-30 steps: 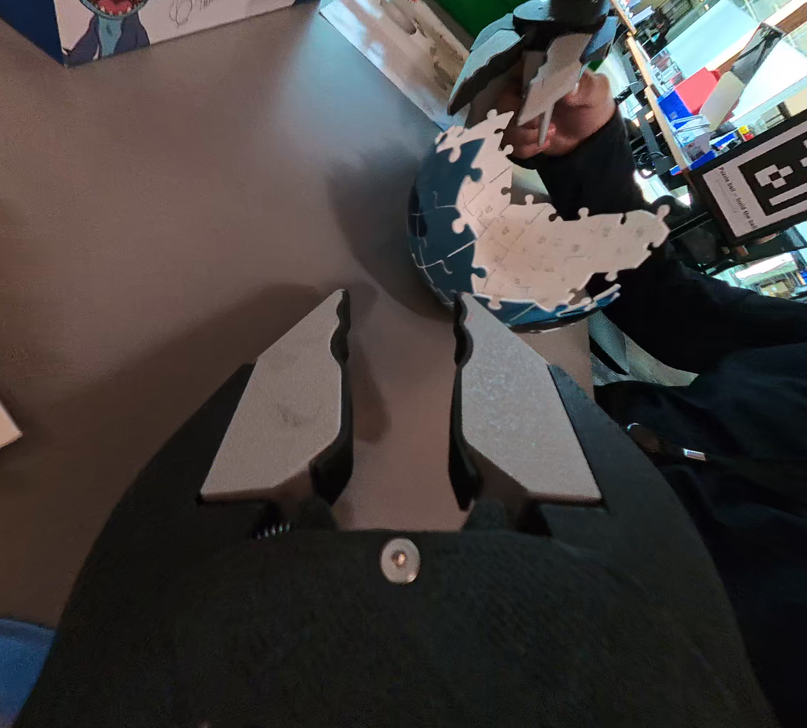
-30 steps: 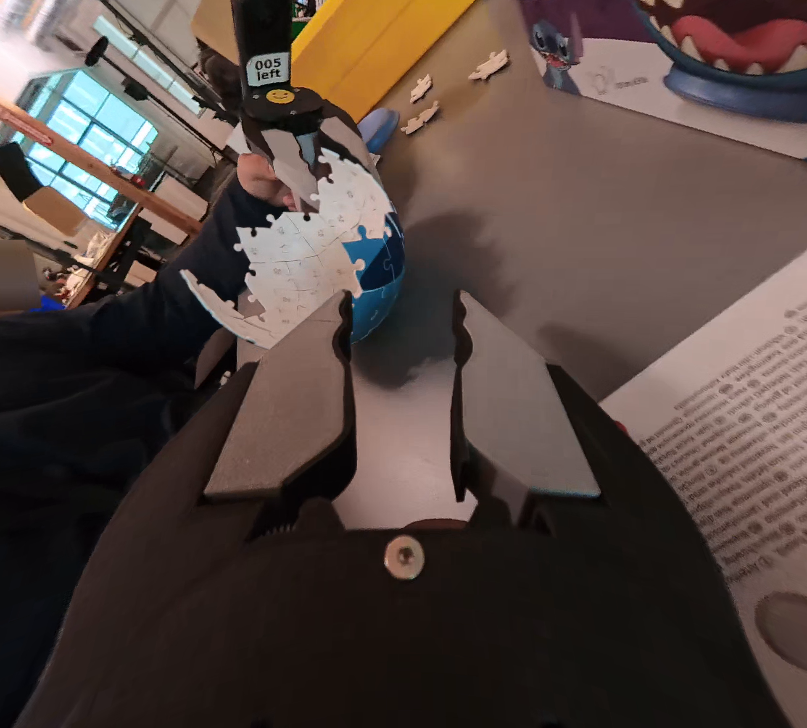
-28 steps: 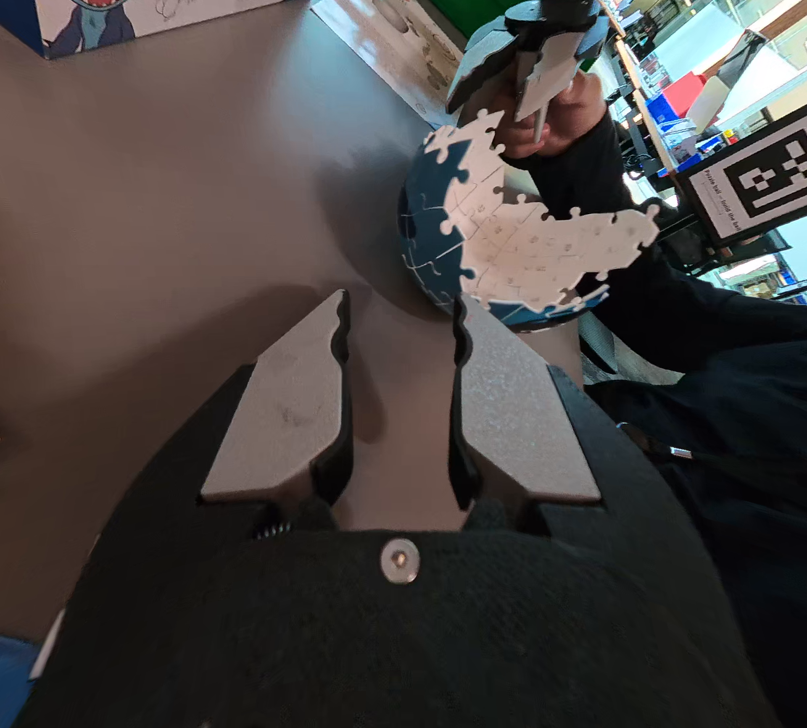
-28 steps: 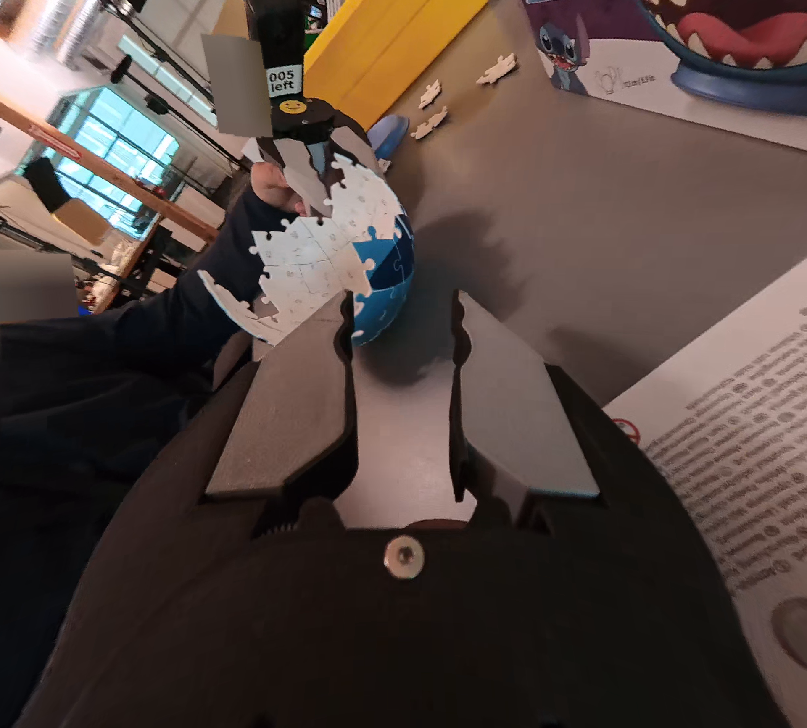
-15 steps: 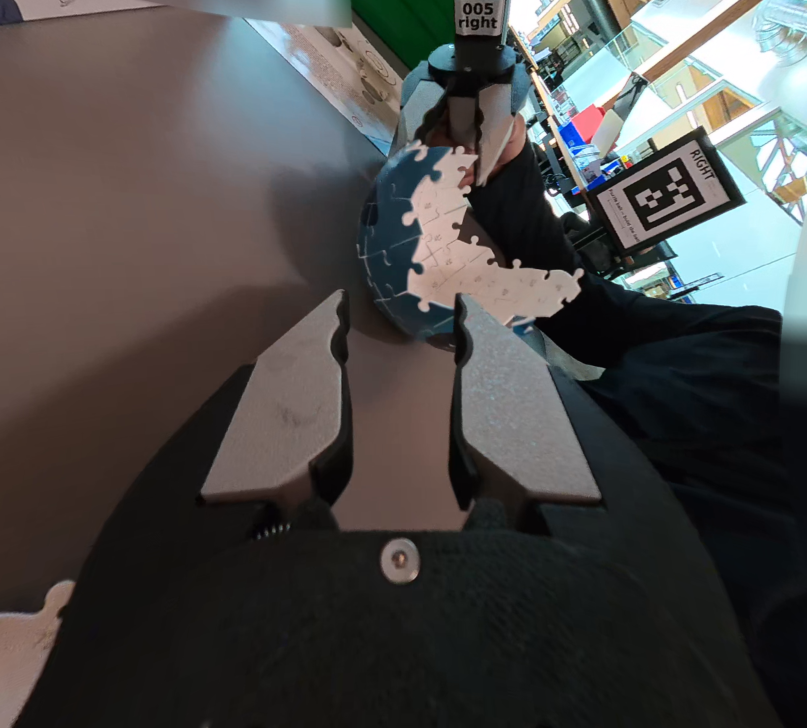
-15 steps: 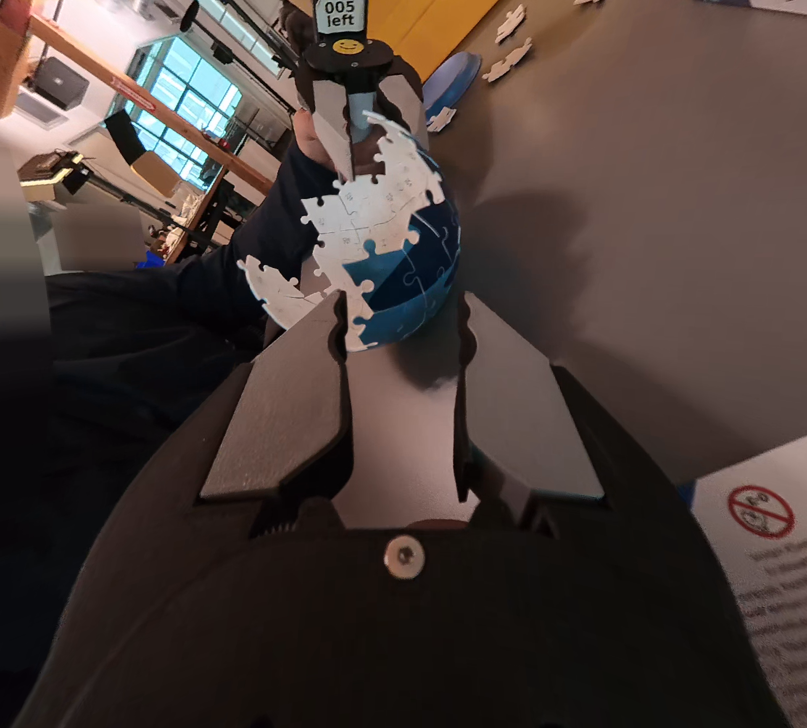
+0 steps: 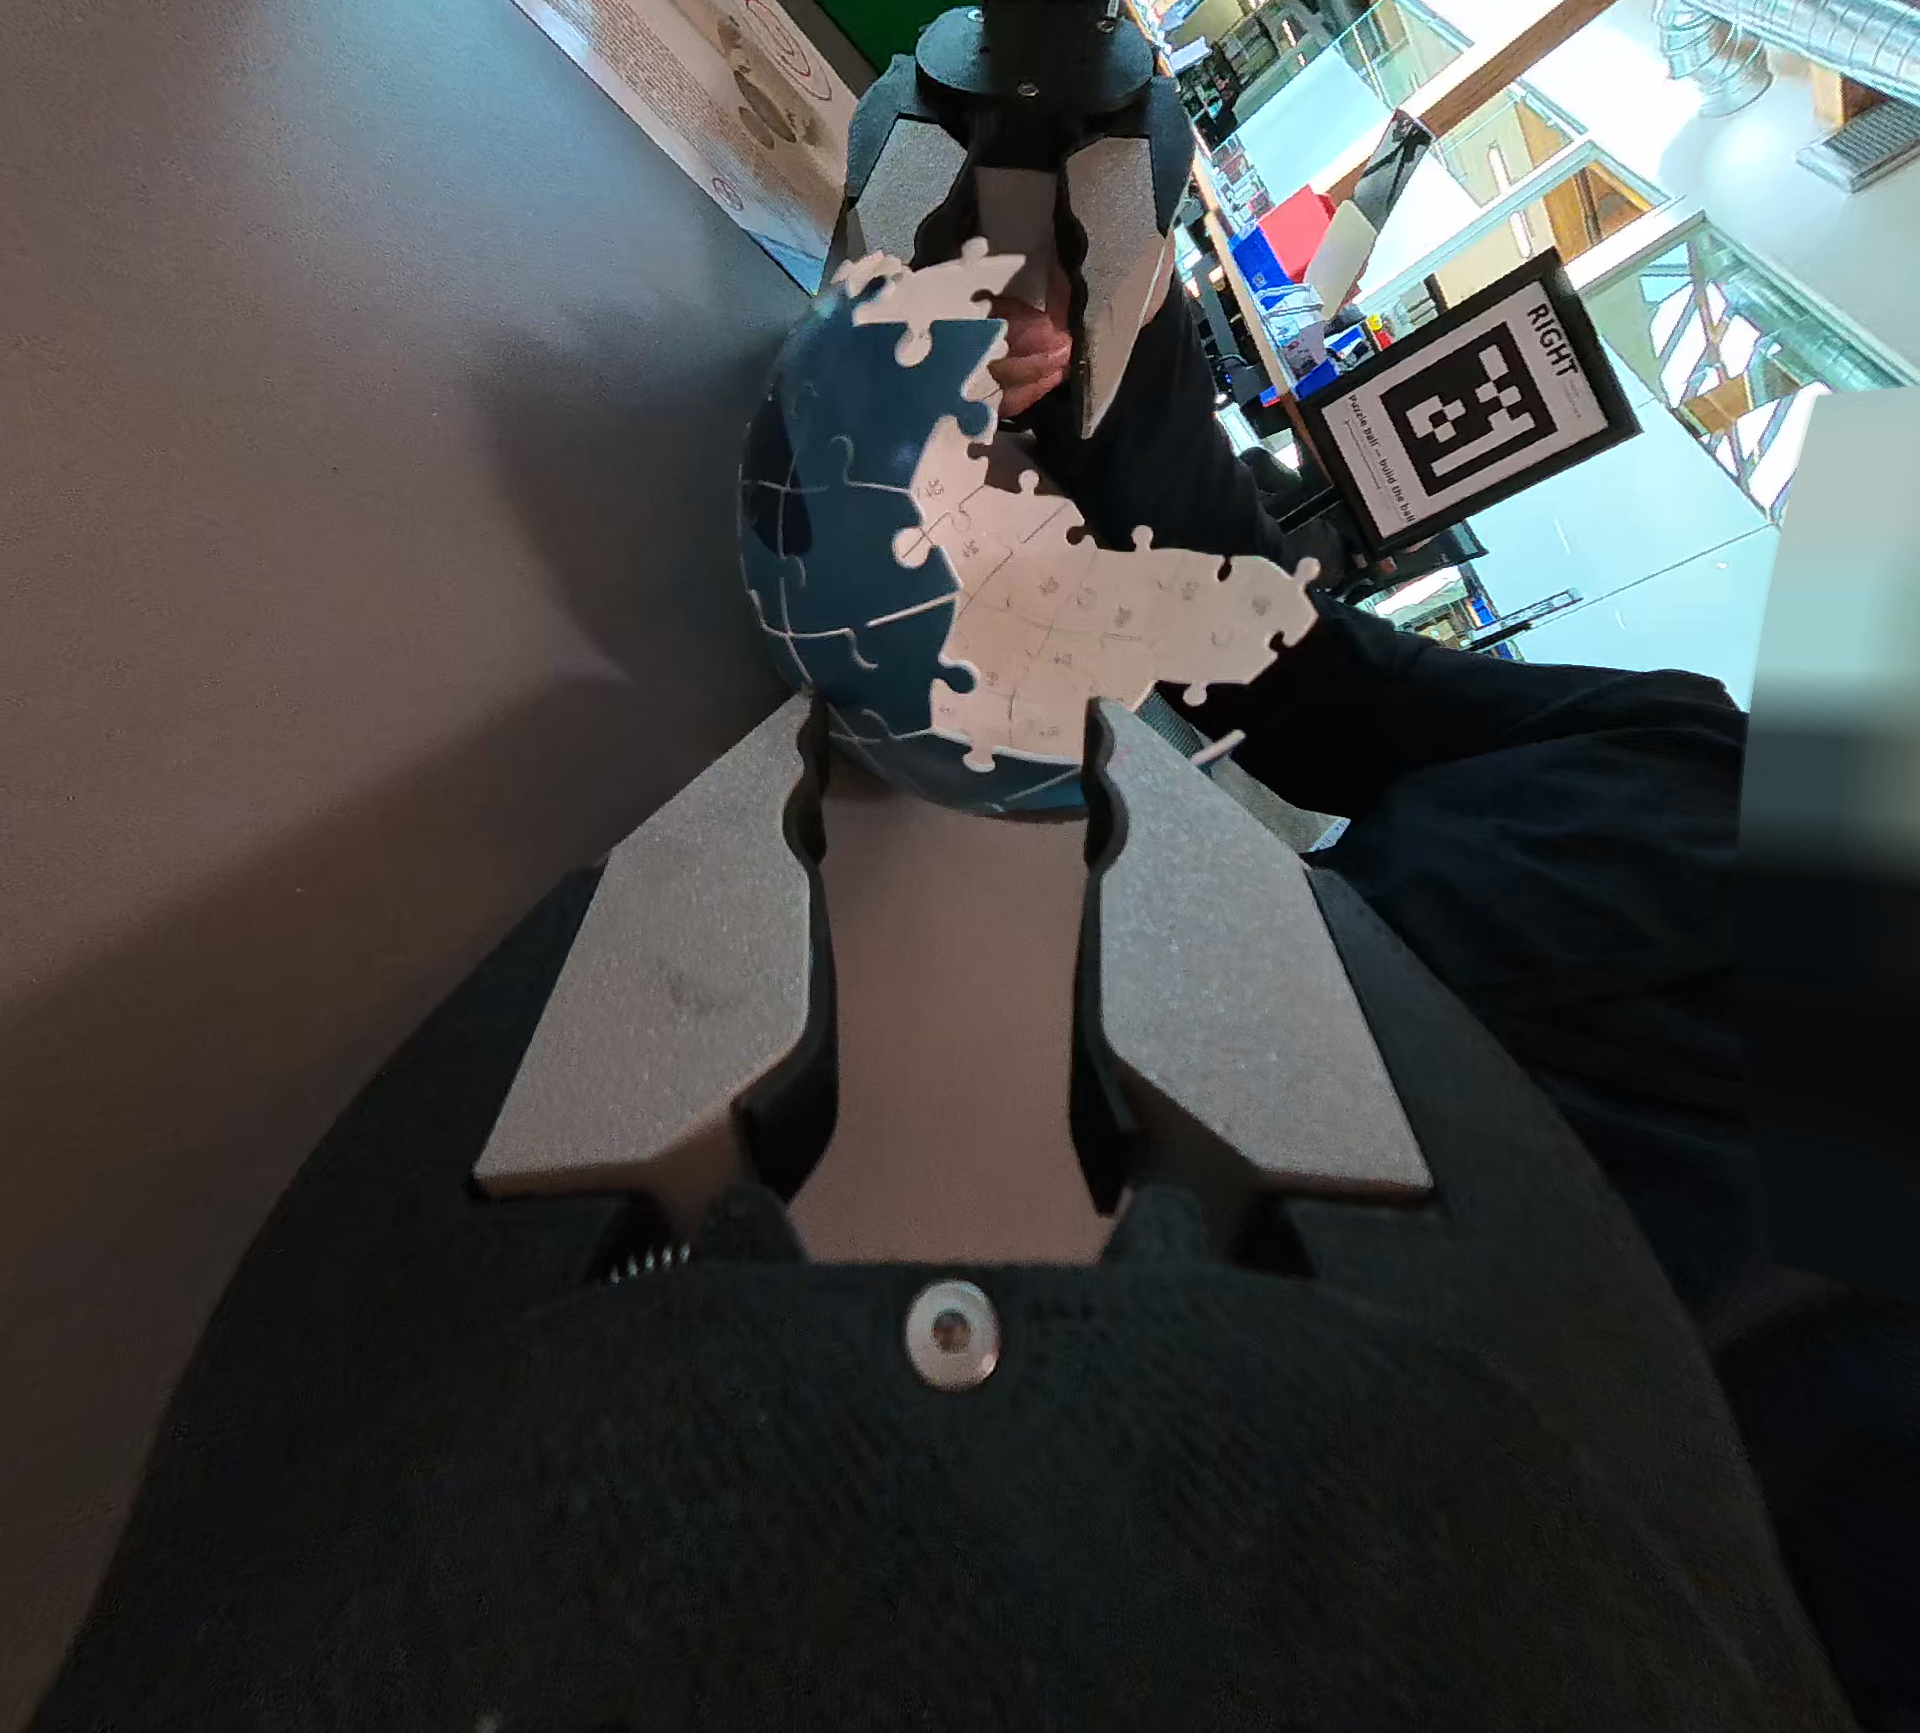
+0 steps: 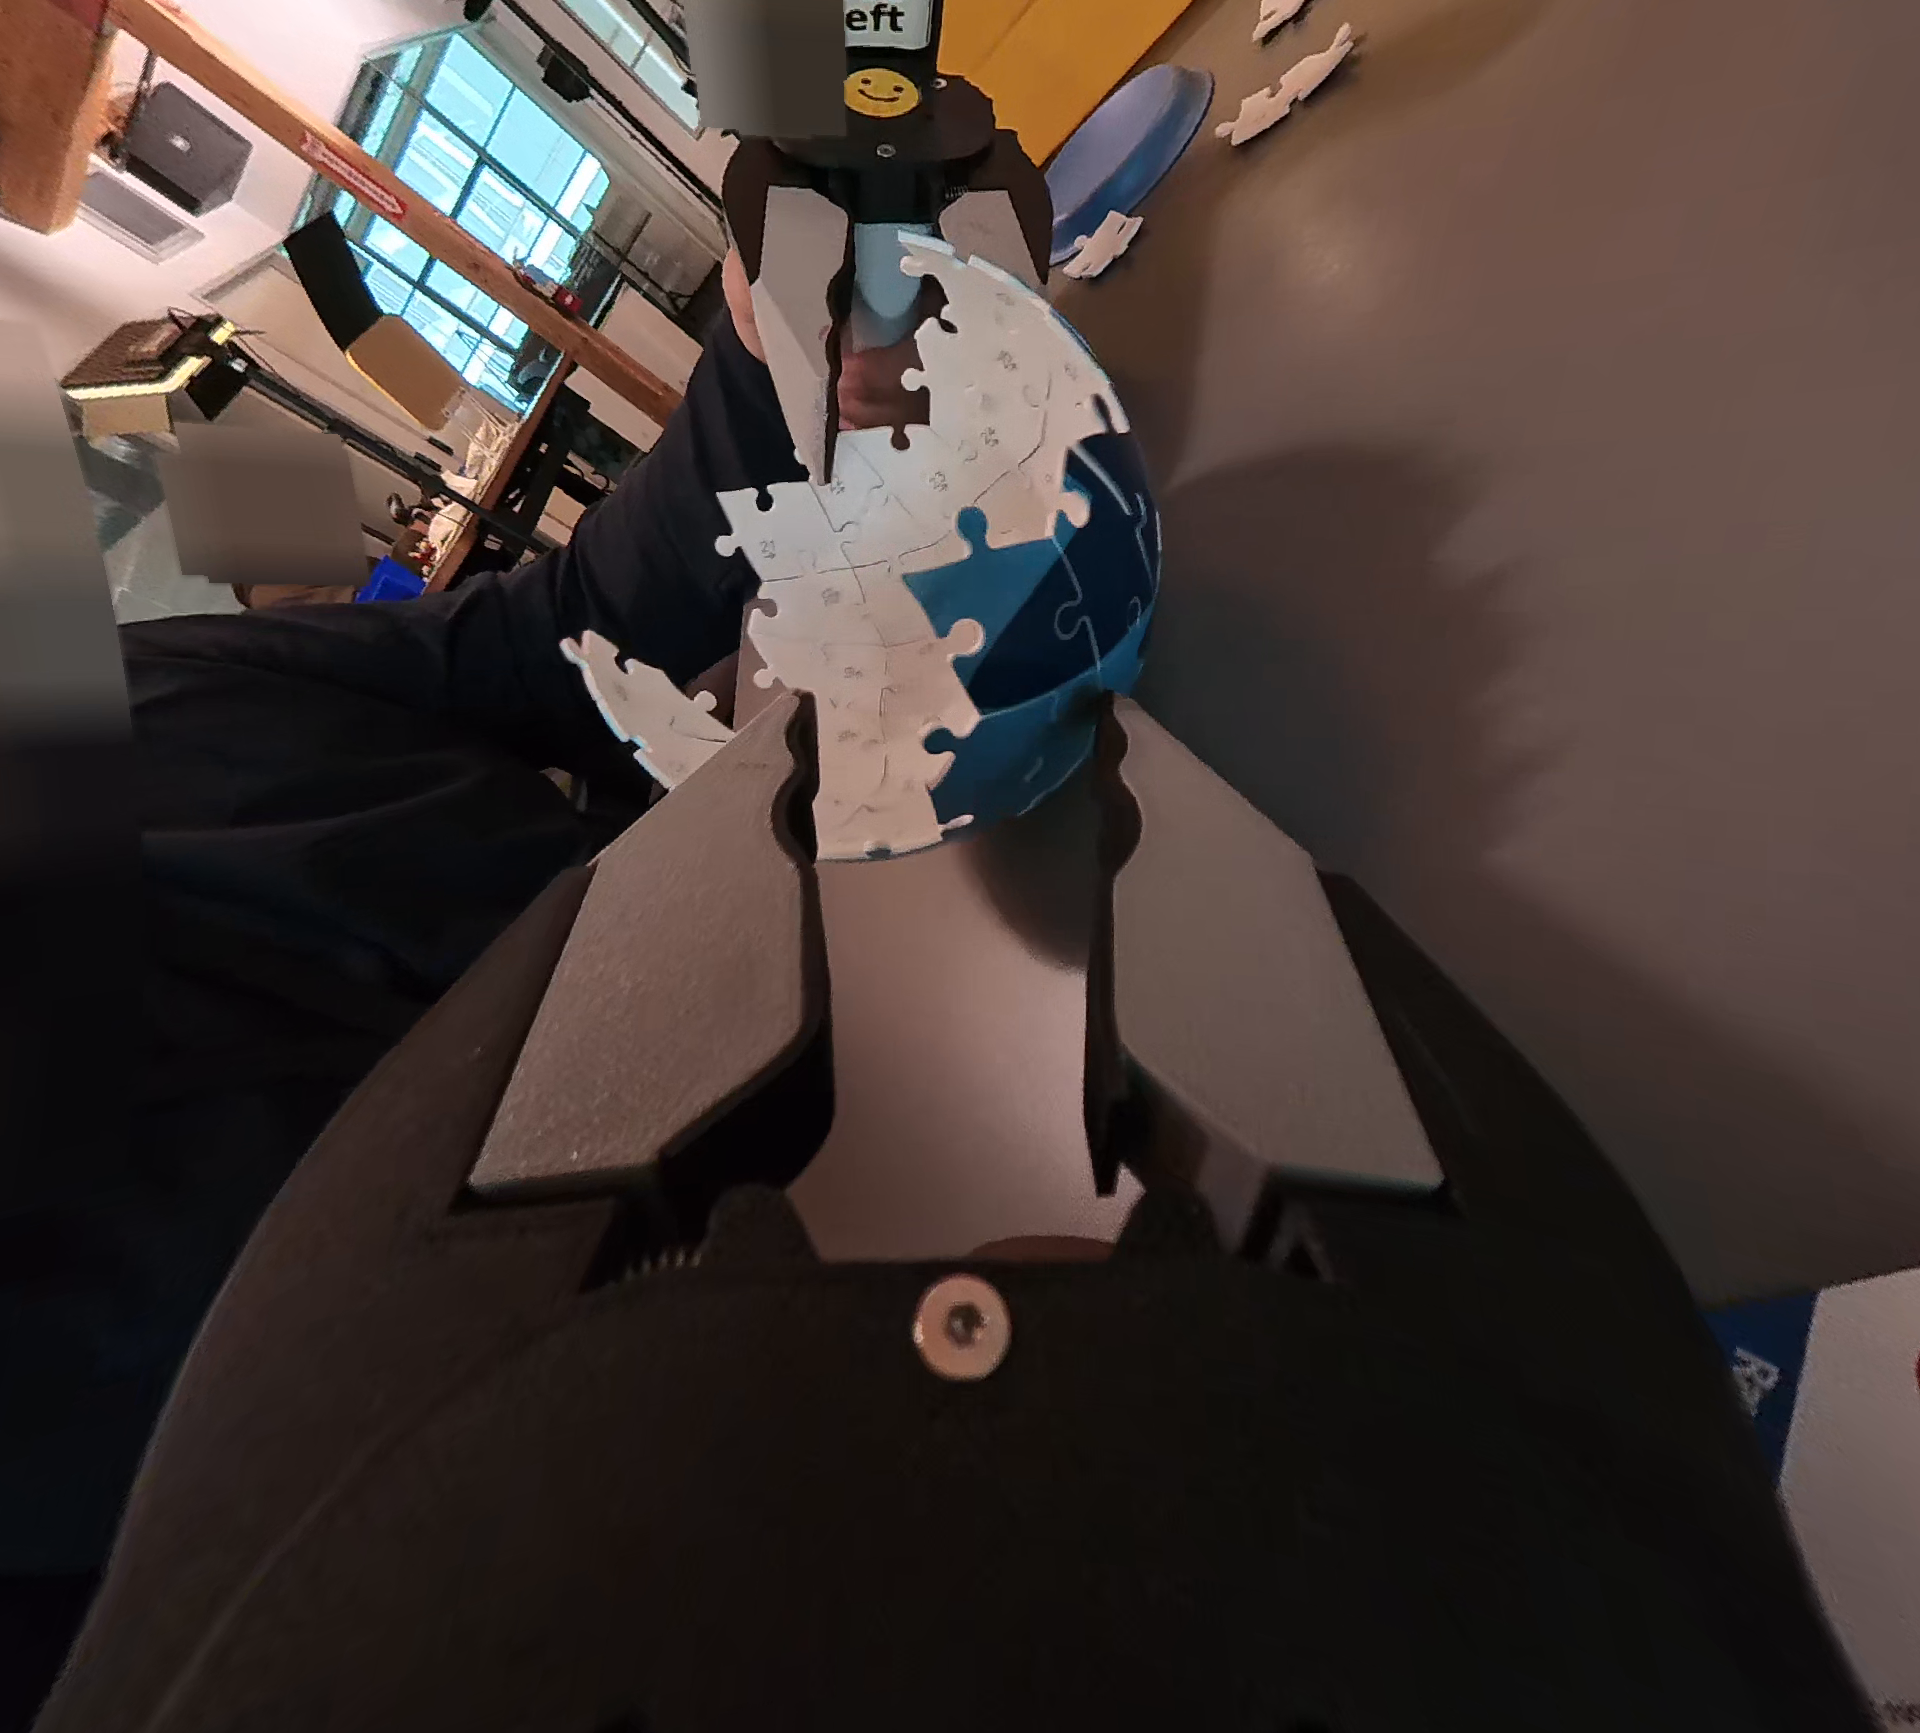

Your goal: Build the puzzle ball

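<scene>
Blue-and-white puzzle ball, half built, now closer to both cameras than a second ago, filling the space between left gripper and right gripper. Sits on grey counter. Open side faces the person's dark sleeve, blue shell toward the counter's far side. Fingers of both spread, holding nothing. Loose white pieces well apart.

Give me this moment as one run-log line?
stage: closing in | puzzle ball: half-built, on table | left gripper: open | right gripper: open | loose pieces: table
</scene>
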A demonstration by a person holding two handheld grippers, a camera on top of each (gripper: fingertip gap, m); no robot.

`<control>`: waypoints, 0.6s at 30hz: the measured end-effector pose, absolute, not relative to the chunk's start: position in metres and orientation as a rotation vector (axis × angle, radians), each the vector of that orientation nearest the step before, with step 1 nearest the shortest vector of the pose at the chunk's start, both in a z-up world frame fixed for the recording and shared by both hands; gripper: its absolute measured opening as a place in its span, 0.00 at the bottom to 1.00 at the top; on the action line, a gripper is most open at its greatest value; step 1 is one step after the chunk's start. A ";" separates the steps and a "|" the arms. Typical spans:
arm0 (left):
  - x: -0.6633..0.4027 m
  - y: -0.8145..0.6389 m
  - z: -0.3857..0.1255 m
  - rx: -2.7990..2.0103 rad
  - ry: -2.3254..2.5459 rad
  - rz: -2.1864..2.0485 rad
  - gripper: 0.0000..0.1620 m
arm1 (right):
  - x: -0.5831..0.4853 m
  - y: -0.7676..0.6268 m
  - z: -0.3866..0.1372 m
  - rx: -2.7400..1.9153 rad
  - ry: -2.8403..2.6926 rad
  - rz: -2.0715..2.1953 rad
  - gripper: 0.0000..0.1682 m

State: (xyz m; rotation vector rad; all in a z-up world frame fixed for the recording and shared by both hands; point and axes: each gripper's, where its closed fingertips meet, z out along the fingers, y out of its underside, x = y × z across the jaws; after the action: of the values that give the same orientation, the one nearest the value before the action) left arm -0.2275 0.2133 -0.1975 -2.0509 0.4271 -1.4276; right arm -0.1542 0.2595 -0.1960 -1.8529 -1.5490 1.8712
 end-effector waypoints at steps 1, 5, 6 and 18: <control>-0.228 0.214 -0.197 -2.050 0.420 -1.433 0.29 | -0.155 0.260 -0.197 -1.860 -1.545 1.863 0.30; -0.228 0.218 -0.190 -2.014 0.359 -1.488 0.30 | -0.162 0.268 -0.200 -1.863 -1.536 1.778 0.33; -0.229 0.220 -0.187 -1.996 0.341 -1.504 0.30 | -0.164 0.271 -0.200 -1.862 -1.531 1.749 0.34; -0.236 0.237 -0.180 -1.967 0.342 -1.494 0.23 | -0.196 0.286 -0.209 -1.778 -1.618 1.430 0.23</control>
State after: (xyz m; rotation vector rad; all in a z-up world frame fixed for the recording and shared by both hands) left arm -0.2356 0.2370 -0.1803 -1.9668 0.3422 -1.4940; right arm -0.1959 0.2863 -0.2093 -1.7785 -1.6179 1.4301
